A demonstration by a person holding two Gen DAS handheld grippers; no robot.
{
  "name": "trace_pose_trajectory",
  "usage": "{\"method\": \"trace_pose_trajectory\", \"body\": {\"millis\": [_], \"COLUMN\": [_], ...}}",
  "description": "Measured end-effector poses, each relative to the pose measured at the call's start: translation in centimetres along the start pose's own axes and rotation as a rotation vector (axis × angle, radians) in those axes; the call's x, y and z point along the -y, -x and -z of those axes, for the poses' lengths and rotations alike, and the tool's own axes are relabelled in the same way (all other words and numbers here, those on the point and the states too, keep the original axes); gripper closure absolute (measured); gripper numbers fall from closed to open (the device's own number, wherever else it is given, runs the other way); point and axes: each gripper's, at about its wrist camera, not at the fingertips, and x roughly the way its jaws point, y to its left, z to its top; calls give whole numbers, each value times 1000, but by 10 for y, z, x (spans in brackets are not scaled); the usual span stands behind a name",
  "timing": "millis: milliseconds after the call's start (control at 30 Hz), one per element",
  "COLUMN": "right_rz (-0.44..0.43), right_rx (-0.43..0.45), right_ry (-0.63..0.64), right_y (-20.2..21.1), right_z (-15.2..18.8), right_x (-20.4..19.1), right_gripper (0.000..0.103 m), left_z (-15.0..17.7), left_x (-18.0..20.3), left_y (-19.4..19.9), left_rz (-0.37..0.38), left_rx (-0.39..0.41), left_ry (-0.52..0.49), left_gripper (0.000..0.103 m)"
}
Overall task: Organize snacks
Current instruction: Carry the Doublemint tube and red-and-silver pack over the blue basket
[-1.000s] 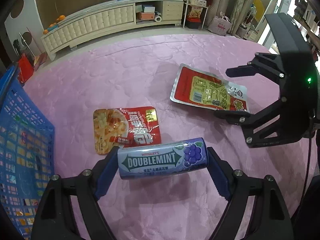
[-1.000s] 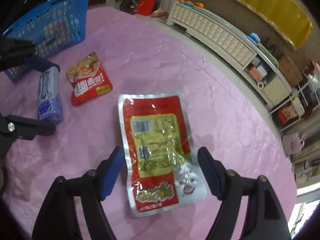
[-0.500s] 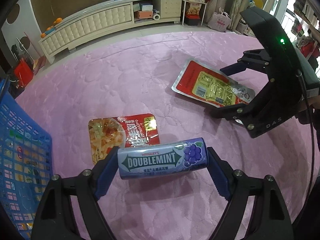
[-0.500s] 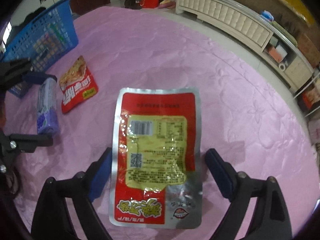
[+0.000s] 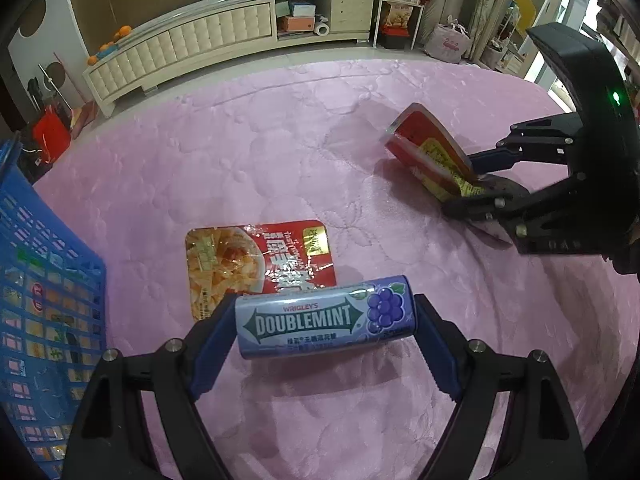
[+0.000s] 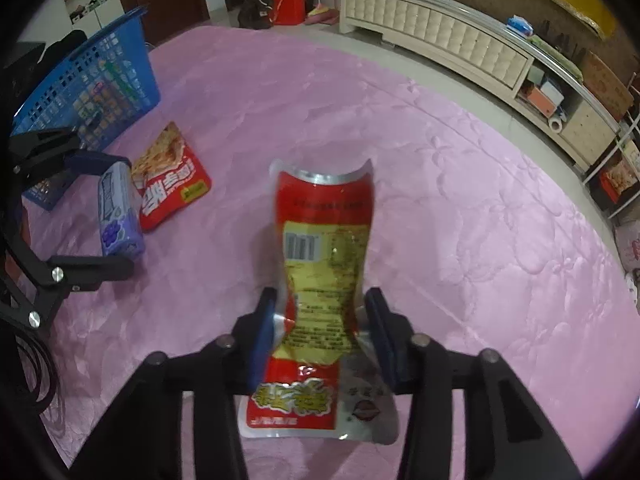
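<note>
Closed since a second ago: right tongs (image 6: 320,322), earlier spread wide on either side of the flat red-and-silver pouch (image 6: 320,264), now pinching its two long edges, so that the pouch buckles into a trough between the blue pads (image 6: 262,332) and lifts at its far end off the pink quilted cover (image 6: 460,208). Unchanged over the same span: left tongs (image 5: 324,330), clamped on the two ends of the purple Doublemint container (image 5: 326,326), held crosswise with the label facing up.

Taking the Doublemint container as landmark: just beyond it, partly hidden behind its upper edge in the left wrist view, a red noodle-snack packet (image 5: 256,264) lying flat on the cover. Off to its left, the blue basket (image 5: 44,300), lattice wall showing packets inside. Far to its right and farther away, the squeezed pouch (image 5: 432,152) in the right tongs (image 5: 476,184), near end tilted up. Well beyond everything, past the cover's edge, a long cream cabinet (image 5: 192,48) against the wall with oranges (image 5: 120,34) on top.
</note>
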Motion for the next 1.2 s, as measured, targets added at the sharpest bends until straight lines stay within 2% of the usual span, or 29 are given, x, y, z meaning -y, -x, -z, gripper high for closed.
{"method": "trace_pose_trajectory", "body": {"millis": [67, 133, 300, 400, 533, 833, 1067, 1200], "right_rz": [-29, -42, 33, 19, -3, 16, 29, 25], "right_rx": [12, 23, 28, 44, 91, 238, 326, 361], "right_ry": [-70, -129, -137, -154, -167, -121, -81, -43], "right_y": [0, 1, 7, 21, 56, 145, 191, 203], "right_z": [-3, -3, 4, 11, 19, 9, -18, -39], "right_x": [10, 20, 3, -12, -35, -93, -145, -181], "right_gripper": [65, 66, 67, 67, 67, 67, 67, 66], "left_z": [-1, 1, 6, 13, 21, 41, 63, 70], "left_x": [1, 1, 5, 10, 14, 3, -31, -59], "left_y": [-1, 1, 10, 27, 66, 168, 227, 245], "left_rz": [6, 10, 16, 15, -9, -50, -96, -129], "left_rx": [1, 6, 11, 31, 87, 239, 315, 340], "left_ry": [-1, -1, 6, 5, -17, -20, 0, 18], "left_gripper": [21, 21, 21, 21, 21, 21, 21, 21]}}
